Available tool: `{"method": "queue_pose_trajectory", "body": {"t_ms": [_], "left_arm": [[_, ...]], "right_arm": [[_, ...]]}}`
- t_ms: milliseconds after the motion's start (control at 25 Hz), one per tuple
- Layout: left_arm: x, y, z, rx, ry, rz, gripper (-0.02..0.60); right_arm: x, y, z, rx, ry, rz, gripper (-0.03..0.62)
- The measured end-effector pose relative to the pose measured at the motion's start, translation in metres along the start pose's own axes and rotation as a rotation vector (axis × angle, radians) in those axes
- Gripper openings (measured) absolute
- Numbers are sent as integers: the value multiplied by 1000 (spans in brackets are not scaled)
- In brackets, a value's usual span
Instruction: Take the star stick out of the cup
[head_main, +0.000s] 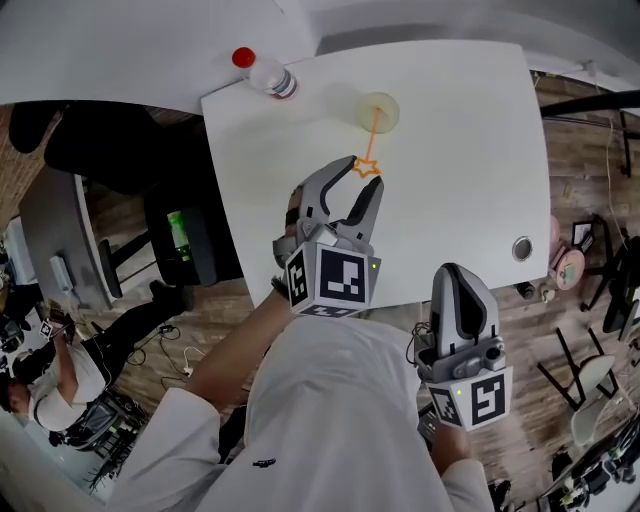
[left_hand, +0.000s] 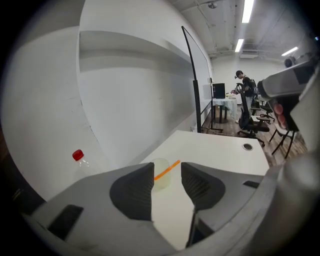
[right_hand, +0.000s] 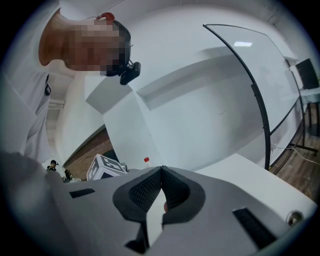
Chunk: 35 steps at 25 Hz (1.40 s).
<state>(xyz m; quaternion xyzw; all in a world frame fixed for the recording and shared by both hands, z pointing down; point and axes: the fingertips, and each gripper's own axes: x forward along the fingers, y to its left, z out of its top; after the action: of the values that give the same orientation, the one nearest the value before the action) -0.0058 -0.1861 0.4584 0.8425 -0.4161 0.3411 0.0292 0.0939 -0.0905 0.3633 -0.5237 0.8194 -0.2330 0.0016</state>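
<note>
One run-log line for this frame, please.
star stick: in cup | left hand-held gripper: open, tips by star end | right hand-held gripper: shut, held back | stage: pre-grasp

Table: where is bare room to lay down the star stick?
The table's right part, between the cup and the round hole, is bare; so is the left strip near the bottle. Crowded: around the cup, the star stick and the left tool.

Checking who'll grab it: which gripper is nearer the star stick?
Left. The left gripper, jaws open, has its tips by the star end of the star stick in the cup. The right gripper, shut, sits back at the near edge of the table.
</note>
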Motion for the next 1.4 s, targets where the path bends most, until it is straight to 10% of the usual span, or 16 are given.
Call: {"method": "queue_pose_trajectory", "body": {"t_ms": [280, 640, 1400], "left_arm": [[16, 1, -7, -20, 35, -3, 184], [18, 1, -7, -57, 40, 38, 32], [-16, 8, 1, -129, -28, 95, 28]], "right_arm": [[1, -6, -5, 23, 8, -19, 3], [-6, -13, 0, 25, -5, -27, 3], [-21, 1, 12, -11, -38, -20, 3]]}}
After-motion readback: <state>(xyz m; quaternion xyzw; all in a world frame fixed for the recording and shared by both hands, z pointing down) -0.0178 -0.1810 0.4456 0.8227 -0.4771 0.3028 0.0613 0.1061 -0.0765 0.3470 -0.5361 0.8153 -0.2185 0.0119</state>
